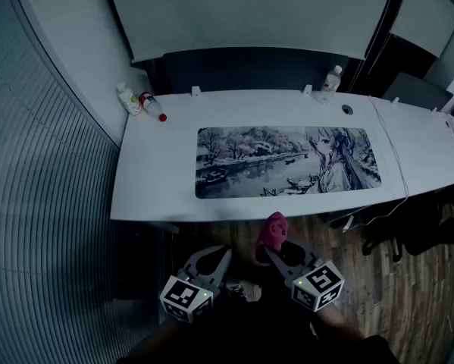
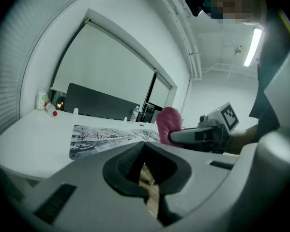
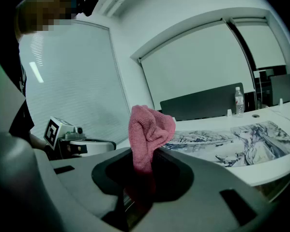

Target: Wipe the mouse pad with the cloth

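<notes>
A long mouse pad printed with a snowy scene and a drawn figure lies flat on the white desk. It also shows in the left gripper view as the mouse pad and in the right gripper view as the mouse pad. Both grippers hang short of the desk's front edge, over the wooden floor. My right gripper is shut on a bunched pink cloth that sticks up out of its jaws. My left gripper is shut with nothing in it, just left of the right one.
Two small bottles stand at the desk's back left, a water bottle at the back right. A dark divider panel runs behind the desk. A white cable crosses the right end. A chair base stands on the floor.
</notes>
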Available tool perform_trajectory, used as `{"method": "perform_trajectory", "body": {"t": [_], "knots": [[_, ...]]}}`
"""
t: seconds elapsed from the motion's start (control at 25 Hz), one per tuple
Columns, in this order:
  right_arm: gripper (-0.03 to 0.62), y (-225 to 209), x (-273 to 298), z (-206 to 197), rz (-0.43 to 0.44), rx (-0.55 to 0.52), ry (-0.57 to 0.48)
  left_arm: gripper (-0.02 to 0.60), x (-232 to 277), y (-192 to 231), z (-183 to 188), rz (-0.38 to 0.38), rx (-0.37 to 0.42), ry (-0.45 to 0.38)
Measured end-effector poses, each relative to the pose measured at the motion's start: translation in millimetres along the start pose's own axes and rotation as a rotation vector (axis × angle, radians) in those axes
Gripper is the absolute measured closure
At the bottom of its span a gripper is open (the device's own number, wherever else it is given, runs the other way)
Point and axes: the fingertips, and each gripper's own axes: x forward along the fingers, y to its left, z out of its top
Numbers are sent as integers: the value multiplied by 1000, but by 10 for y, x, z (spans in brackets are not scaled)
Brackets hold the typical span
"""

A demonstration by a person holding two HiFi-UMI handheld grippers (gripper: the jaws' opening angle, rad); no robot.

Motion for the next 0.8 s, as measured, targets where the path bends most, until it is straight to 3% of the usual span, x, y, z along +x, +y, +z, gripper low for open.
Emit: {"method": "perform_trajectory", "body": {"t": [0.48,0.8], "knots": [[485,21,-75,28,9,20,-18,575,2,-93,-23,-14,5,1],[485,-73,-96,-43,-11,0,38,575,87,-132,-38,-39,10,11]]}}
